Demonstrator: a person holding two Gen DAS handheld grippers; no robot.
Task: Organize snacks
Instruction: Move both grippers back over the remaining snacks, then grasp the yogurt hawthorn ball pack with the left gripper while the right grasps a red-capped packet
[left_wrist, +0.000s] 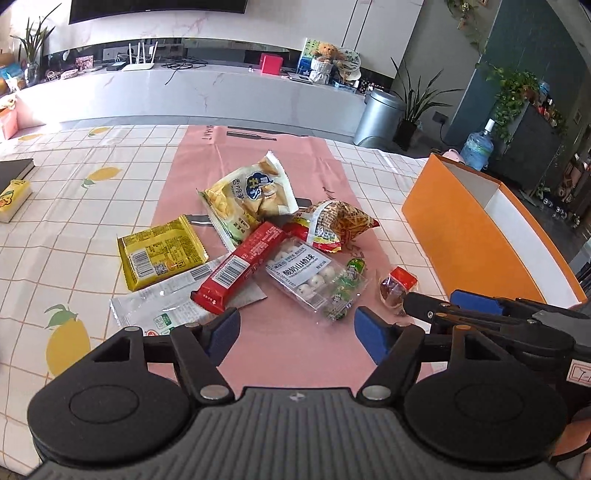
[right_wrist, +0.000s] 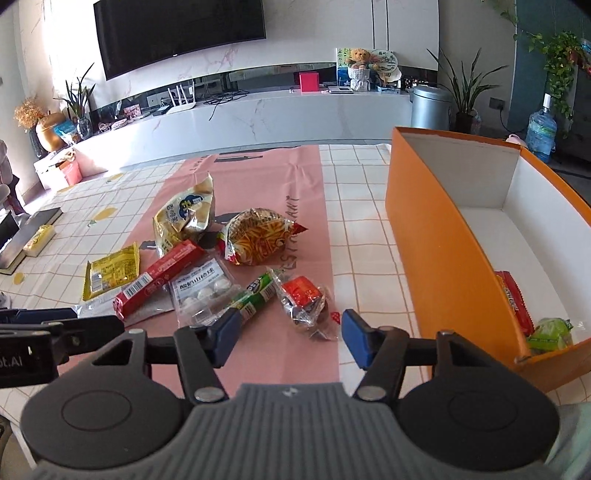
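Both grippers hovered empty, jaws apart: the left gripper (left_wrist: 295, 332) before the snack pile on the pink mat (left_wrist: 295, 354), the right gripper (right_wrist: 284, 339) just short of the red-labelled clear packet (right_wrist: 304, 301). That packet looked light, crinkly and slippery; its crimped end seemed the safest hold. Beside them, the orange box (right_wrist: 443, 240) hid most of its contents.
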